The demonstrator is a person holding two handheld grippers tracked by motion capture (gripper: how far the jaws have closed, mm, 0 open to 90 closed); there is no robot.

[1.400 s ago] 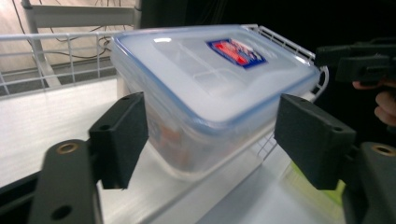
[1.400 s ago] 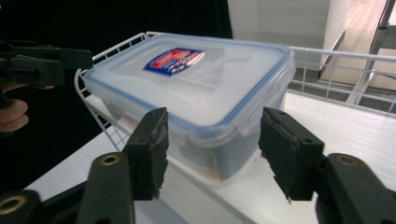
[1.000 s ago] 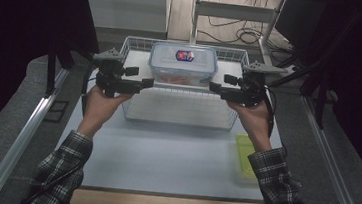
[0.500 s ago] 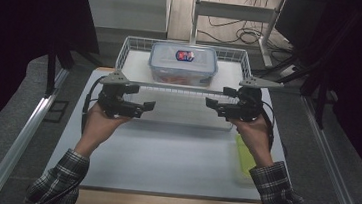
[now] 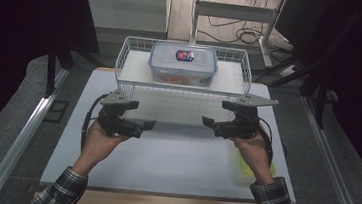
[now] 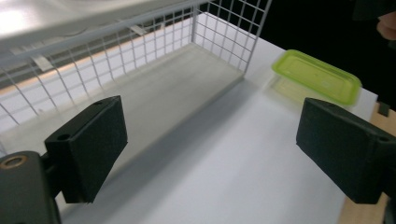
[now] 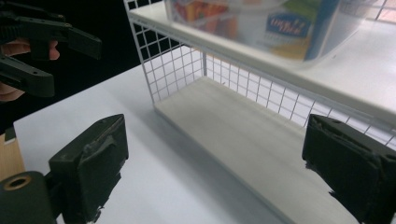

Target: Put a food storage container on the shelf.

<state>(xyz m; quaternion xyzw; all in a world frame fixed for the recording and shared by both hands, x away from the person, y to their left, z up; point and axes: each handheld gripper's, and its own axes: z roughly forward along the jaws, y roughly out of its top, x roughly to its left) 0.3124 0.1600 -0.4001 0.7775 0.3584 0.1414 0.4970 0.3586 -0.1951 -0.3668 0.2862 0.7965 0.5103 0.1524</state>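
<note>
Our left tongs and right tongs have just opened, empty — the left gripper view alone shows the green lid whole.

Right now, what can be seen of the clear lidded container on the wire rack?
The clear lidded container is a rectangular box of see-through plastic with rounded corners and a clear lid whose edge looks bluish. A red and blue label sits in the middle of the lid, and orange-red contents show through its wall. It stands level and closed on the top shelf of the white wire rack, about midway along it. Nothing else touches it; both grippers are nearer the person, apart from it.
</note>
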